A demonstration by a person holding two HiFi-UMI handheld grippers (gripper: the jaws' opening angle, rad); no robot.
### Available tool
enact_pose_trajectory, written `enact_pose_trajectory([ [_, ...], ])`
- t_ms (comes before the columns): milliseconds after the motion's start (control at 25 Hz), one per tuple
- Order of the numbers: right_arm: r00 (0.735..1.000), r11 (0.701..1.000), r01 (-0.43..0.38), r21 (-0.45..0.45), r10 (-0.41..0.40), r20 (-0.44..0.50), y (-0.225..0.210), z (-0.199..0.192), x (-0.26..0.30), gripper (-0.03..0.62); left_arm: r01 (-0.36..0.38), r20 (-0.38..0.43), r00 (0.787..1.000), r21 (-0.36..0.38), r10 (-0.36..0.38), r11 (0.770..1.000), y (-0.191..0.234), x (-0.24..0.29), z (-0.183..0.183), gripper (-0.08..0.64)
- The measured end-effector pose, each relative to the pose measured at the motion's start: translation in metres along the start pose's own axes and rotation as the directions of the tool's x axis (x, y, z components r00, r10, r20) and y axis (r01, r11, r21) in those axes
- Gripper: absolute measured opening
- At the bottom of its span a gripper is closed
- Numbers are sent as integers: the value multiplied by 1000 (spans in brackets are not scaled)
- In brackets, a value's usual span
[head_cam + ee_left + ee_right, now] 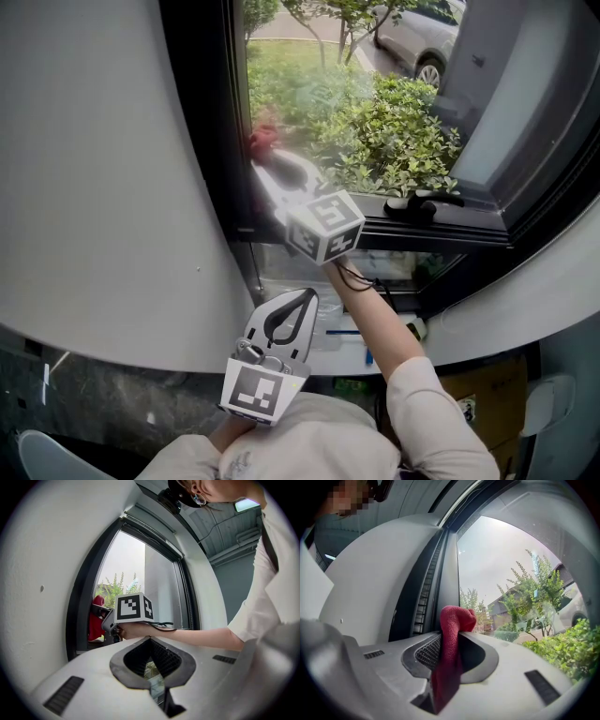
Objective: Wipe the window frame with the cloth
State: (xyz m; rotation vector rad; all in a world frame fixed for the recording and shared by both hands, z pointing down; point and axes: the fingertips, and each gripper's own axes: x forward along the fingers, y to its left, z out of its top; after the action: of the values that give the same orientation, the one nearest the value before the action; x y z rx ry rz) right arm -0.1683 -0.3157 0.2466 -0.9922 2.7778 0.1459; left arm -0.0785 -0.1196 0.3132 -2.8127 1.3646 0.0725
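Pinching one red cloth (pixel 449 667), right gripper (pixel 457 632); left gripper (pixel 151 641) closed, empty.

Your cloth (pixel 452 639) reads as red woven fabric, coarse and matt. Your right gripper (pixel 457 620) has a smooth, matt grey plastic shell with black ribbed pads (pixel 425 652). The window frame (pixel 202 112) looks dark, smooth and satin, and the pane (pixel 501 564) is glossy.

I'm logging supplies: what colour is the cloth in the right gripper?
Red; the cloth shows best in the right gripper view, clamped between the jaws.
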Motion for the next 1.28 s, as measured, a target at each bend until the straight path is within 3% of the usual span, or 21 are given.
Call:
enact_pose_trajectory([
  [360, 997, 1000, 19, -2, -19, -72, 1, -11, -2, 97, 4, 17, 1000, 5, -4, 1000, -2, 0, 3, 9],
  [760, 980, 996, 54, 75, -39, -193, 1, -30, -4, 97, 4, -20, 1000, 9, -4, 1000, -4, 0, -3, 9],
  [920, 965, 997, 73, 31, -63, -253, 2, -39, -6, 97, 1, 14, 1000, 8, -2, 1000, -4, 1, 4, 9],
  [1120, 927, 995, 69, -78, -92, -362, 5, -55, -11, 97, -1, 24, 1000, 11, 1, 1000, -4, 1, 6, 9],
  [1280, 923, 994, 71, -85, -98, -371, 8, -56, -12, 97, 0, 26, 1000, 14, 0, 1000, -3, 0, 7, 9],
])
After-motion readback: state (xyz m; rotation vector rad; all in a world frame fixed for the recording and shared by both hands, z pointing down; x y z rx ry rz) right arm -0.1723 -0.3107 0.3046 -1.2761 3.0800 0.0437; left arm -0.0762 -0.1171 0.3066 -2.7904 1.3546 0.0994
